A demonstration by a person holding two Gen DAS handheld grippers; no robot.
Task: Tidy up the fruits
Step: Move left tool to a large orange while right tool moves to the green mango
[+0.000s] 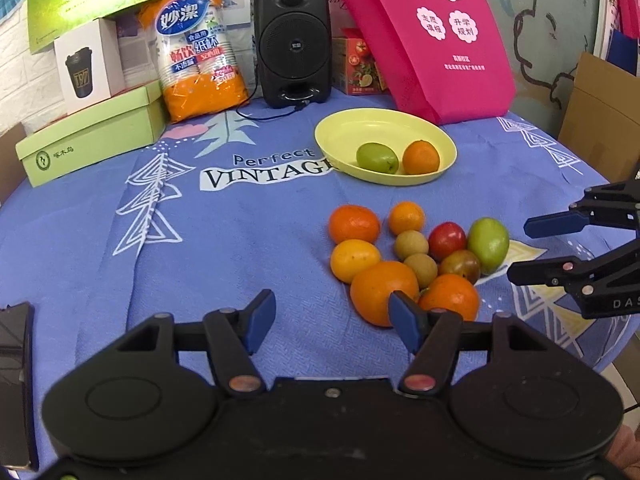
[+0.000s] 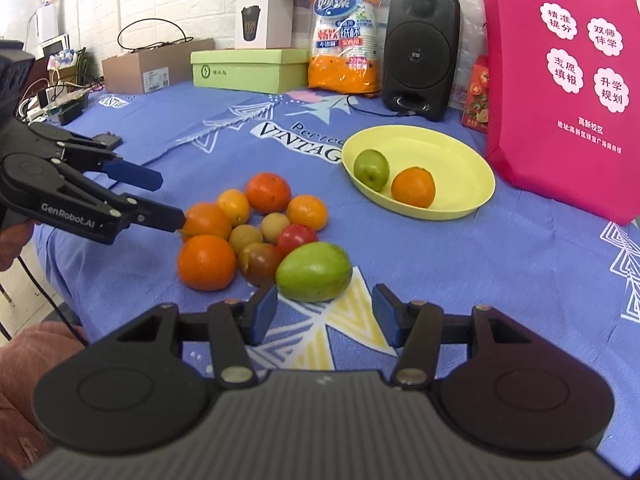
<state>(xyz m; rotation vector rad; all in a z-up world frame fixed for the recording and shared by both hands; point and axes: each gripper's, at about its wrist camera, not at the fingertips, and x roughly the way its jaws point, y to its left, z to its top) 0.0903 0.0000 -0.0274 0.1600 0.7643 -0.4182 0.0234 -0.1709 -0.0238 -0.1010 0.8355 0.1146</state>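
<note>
A pile of several fruits lies on the blue cloth: oranges, two brown longans, a red tomato [image 1: 447,240] and a big green fruit [image 2: 314,272]. Behind it, a yellow plate [image 1: 360,128] [image 2: 452,152] holds one green fruit [image 1: 377,157] and one orange [image 1: 421,157]. My left gripper [image 1: 332,312] is open and empty, its right finger just in front of the largest orange [image 1: 380,288]. It also shows at the pile's left side as the left gripper [image 2: 168,198]. My right gripper [image 2: 325,308] is open with the big green fruit just ahead of its gap. From the other side the right gripper [image 1: 522,250] enters at the right edge.
Along the back stand a black speaker [image 1: 294,40], a pink bag [image 1: 424,36], an orange pack of paper cups [image 1: 196,52], a green box [image 1: 92,136] and a white box [image 1: 88,64]. A dark phone [image 1: 16,380] lies at the near left.
</note>
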